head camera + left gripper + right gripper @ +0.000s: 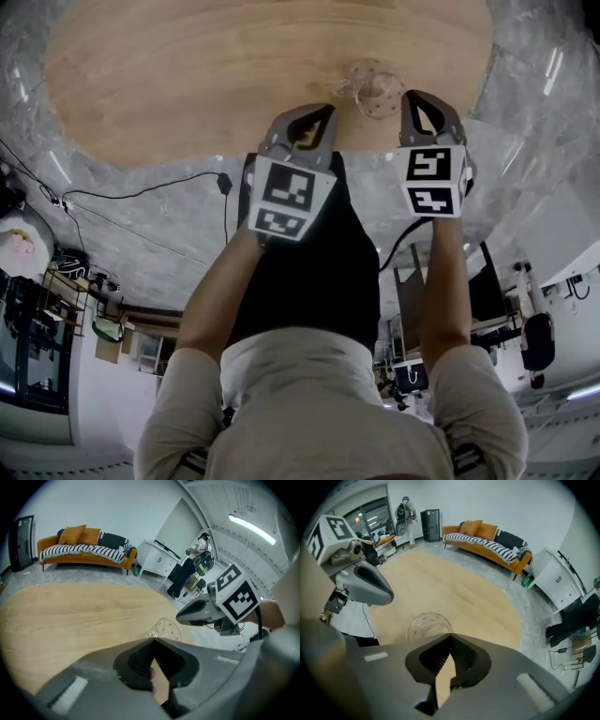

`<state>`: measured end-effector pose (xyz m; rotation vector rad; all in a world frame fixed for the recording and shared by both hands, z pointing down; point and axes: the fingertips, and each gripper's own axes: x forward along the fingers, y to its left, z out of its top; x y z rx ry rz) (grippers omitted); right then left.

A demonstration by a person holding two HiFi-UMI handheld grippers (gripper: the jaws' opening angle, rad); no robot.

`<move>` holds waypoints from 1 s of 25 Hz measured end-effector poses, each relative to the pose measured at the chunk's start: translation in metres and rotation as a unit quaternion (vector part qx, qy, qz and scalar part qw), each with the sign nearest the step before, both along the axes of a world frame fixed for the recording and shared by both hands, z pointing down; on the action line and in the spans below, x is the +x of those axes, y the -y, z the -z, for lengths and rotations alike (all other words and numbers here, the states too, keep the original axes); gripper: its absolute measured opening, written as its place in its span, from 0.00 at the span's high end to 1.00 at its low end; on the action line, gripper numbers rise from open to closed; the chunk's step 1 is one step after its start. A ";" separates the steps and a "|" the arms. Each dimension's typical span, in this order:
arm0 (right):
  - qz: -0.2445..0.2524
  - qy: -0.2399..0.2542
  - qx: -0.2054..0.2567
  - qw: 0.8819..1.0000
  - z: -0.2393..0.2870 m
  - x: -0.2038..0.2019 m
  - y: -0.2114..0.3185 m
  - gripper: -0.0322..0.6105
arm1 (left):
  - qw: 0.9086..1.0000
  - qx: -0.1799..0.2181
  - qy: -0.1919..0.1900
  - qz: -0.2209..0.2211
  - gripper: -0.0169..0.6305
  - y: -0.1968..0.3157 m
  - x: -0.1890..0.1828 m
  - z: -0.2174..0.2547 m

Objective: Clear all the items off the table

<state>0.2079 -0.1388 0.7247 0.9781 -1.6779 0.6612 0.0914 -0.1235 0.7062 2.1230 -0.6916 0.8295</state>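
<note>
A clear plastic cup (370,86) with a dotted base stands near the close edge of the oval wooden table (187,75). It is the only item I see on the table. My left gripper (324,110) is shut and empty, just left of the cup at the table's edge. Just right of the cup is my right gripper (413,96), also shut and empty. The left gripper view shows the cup (165,629) just beyond the closed jaw tips, with the right gripper (181,617) past it. The right gripper view has the cup (425,624) ahead to the left.
An orange sofa (487,543) with a striped blanket stands beyond the table, a white cabinet (555,583) to its right. A person (199,550) stands by equipment in the background. A black cable (141,192) runs over the grey floor near my legs.
</note>
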 end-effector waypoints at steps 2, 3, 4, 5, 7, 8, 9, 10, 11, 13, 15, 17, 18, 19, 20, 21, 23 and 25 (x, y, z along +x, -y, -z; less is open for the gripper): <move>0.013 -0.006 -0.008 1.000 -0.003 0.000 0.002 0.94 | 1.000 -0.003 0.000 0.006 0.94 0.001 0.000 -0.003; 0.024 -0.016 -0.010 1.000 -0.004 0.001 0.002 0.94 | 1.000 -0.004 0.001 0.009 0.94 0.001 0.000 -0.003; 0.036 -0.027 -0.012 0.999 -0.006 0.002 0.002 0.93 | 1.000 -0.005 0.002 0.012 0.94 0.001 -0.001 -0.004; 0.048 -0.035 -0.016 0.998 -0.007 0.003 0.002 0.93 | 1.000 -0.006 0.004 0.015 0.94 0.002 -0.001 -0.004; 0.066 -0.039 -0.029 0.997 -0.010 0.003 0.003 0.88 | 1.000 -0.008 0.005 0.021 0.94 0.004 -0.002 -0.003; 0.071 -0.039 -0.035 0.996 -0.012 0.003 0.003 0.85 | 1.000 -0.008 0.005 0.024 0.94 0.006 -0.002 -0.003; 0.076 -0.038 -0.040 0.996 -0.013 0.002 0.004 0.84 | 1.000 -0.008 0.005 0.028 0.94 0.008 -0.002 -0.004; 0.079 -0.039 -0.043 0.995 -0.014 0.000 0.006 0.84 | 0.999 -0.010 0.005 0.032 0.94 0.009 -0.005 -0.005; 0.082 -0.040 -0.045 0.995 -0.016 -0.003 0.008 0.84 | 0.999 -0.011 0.004 0.035 0.94 0.010 -0.008 -0.007; 0.085 -0.042 -0.049 0.994 -0.022 -0.009 0.011 0.84 | 0.999 -0.013 0.004 0.040 0.94 0.011 -0.017 -0.011; 0.091 -0.042 -0.054 0.993 -0.027 -0.010 0.011 0.84 | 0.999 -0.015 0.003 0.044 0.94 0.011 -0.018 -0.014; 0.098 -0.042 -0.058 0.993 -0.030 -0.009 0.010 0.84 | 0.999 -0.016 0.003 0.048 0.94 0.010 -0.016 -0.015; 0.099 -0.042 -0.059 0.992 -0.030 -0.009 0.010 0.84 | 0.999 -0.017 0.002 0.049 0.94 0.008 -0.015 -0.015; 0.100 -0.041 -0.061 0.992 -0.030 -0.010 0.009 0.84 | 0.999 -0.017 0.002 0.049 0.94 0.007 -0.015 -0.014; 0.102 -0.041 -0.062 0.992 -0.031 -0.012 0.009 0.84 | 0.999 -0.018 0.001 0.050 0.94 0.006 -0.017 -0.014; 0.105 -0.041 -0.064 0.992 -0.032 -0.014 0.009 0.85 | 0.998 -0.020 0.001 0.051 0.94 0.005 -0.018 -0.013; 0.112 -0.042 -0.067 0.990 -0.036 -0.016 0.011 0.86 | 0.998 -0.023 0.002 0.055 0.94 0.004 -0.022 -0.014; 0.119 -0.044 -0.072 0.989 -0.041 -0.017 0.011 0.86 | 0.998 -0.024 0.004 0.059 0.94 0.003 -0.024 -0.015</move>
